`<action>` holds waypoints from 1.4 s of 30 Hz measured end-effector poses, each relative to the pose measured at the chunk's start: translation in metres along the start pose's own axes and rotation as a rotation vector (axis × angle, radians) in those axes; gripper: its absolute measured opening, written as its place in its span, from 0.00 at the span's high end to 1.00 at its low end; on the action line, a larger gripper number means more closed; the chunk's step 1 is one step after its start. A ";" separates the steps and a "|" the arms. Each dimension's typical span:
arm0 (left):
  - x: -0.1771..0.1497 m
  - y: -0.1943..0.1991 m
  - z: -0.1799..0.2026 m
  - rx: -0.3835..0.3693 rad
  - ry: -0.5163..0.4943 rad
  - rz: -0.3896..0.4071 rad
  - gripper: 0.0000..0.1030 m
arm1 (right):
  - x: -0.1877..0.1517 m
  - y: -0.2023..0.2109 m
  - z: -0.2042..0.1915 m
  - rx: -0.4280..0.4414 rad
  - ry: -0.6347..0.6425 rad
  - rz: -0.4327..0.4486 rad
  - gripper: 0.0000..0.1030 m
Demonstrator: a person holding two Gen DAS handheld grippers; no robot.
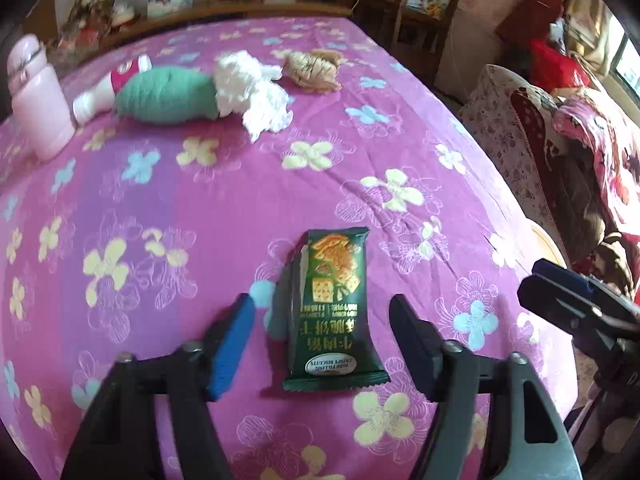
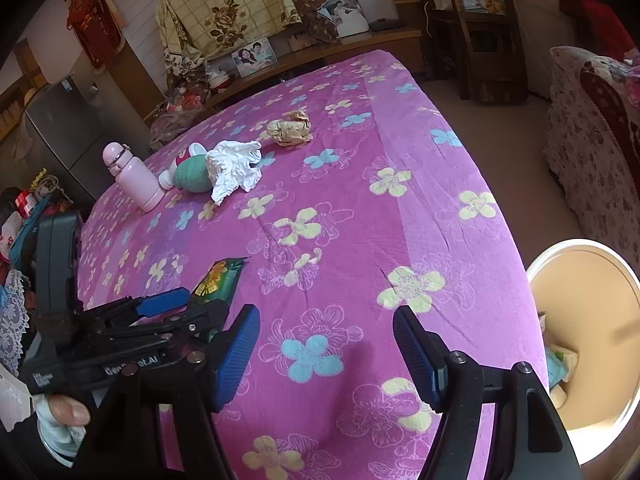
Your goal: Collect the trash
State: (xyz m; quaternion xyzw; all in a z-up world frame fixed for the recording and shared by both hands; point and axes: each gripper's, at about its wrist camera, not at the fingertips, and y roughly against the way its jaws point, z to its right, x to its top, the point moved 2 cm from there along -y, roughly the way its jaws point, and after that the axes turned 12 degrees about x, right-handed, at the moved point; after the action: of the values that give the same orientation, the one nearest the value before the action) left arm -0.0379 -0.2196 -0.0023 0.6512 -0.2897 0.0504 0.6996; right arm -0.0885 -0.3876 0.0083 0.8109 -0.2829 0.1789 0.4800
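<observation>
A green biscuit wrapper [image 1: 332,312] lies flat on the purple flowered bedspread [image 1: 240,192]. My left gripper [image 1: 322,340] is open, with its fingers on either side of the wrapper, just above it. The wrapper also shows in the right wrist view [image 2: 218,278], partly hidden behind the left gripper [image 2: 188,300]. My right gripper [image 2: 326,348] is open and empty over the bedspread [image 2: 360,200], near the bed's right edge. A crumpled white tissue [image 1: 256,88] and a crumpled brown paper ball [image 1: 314,70] lie farther up the bed.
A pink bottle [image 1: 36,100], a green rolled cloth [image 1: 168,94] and a small white bottle with a red label [image 1: 108,88] lie at the far left. A white bin [image 2: 592,344] with some trash inside stands beside the bed on the right. A floral sofa [image 2: 592,140] stands beyond.
</observation>
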 end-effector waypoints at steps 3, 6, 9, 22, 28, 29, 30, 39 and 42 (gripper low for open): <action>0.000 0.000 -0.006 -0.011 -0.013 -0.010 0.69 | 0.005 -0.007 -0.003 0.008 0.002 -0.002 0.30; 0.000 0.005 -0.024 -0.008 0.011 -0.004 0.74 | 0.015 -0.022 -0.009 0.048 0.006 -0.012 0.30; 0.003 0.013 -0.047 0.006 0.051 0.020 0.76 | 0.031 -0.045 -0.019 0.091 0.011 -0.020 0.30; 0.015 0.012 -0.123 0.054 0.190 0.039 0.76 | 0.135 -0.174 -0.061 0.171 0.001 -0.039 0.30; 0.014 0.006 -0.127 0.054 0.195 0.037 0.76 | 0.146 -0.207 -0.058 0.229 -0.034 -0.063 0.73; 0.014 0.005 -0.127 0.055 0.196 0.038 0.76 | 0.143 -0.206 -0.059 0.243 -0.041 -0.074 0.72; 0.014 0.004 -0.127 0.056 0.199 0.037 0.76 | 0.140 -0.204 -0.059 0.244 -0.037 -0.075 0.74; 0.003 0.019 -0.109 0.043 0.193 0.060 0.76 | 0.090 -0.116 -0.068 0.218 0.108 -0.030 0.77; -0.002 0.025 -0.098 0.035 0.183 0.066 0.76 | 0.072 -0.088 -0.069 0.197 0.141 -0.021 0.77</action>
State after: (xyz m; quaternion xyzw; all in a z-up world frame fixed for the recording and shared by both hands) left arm -0.0180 -0.1228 0.0207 0.6462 -0.2449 0.1377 0.7096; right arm 0.0216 -0.3142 0.0214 0.8424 -0.2208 0.2574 0.4187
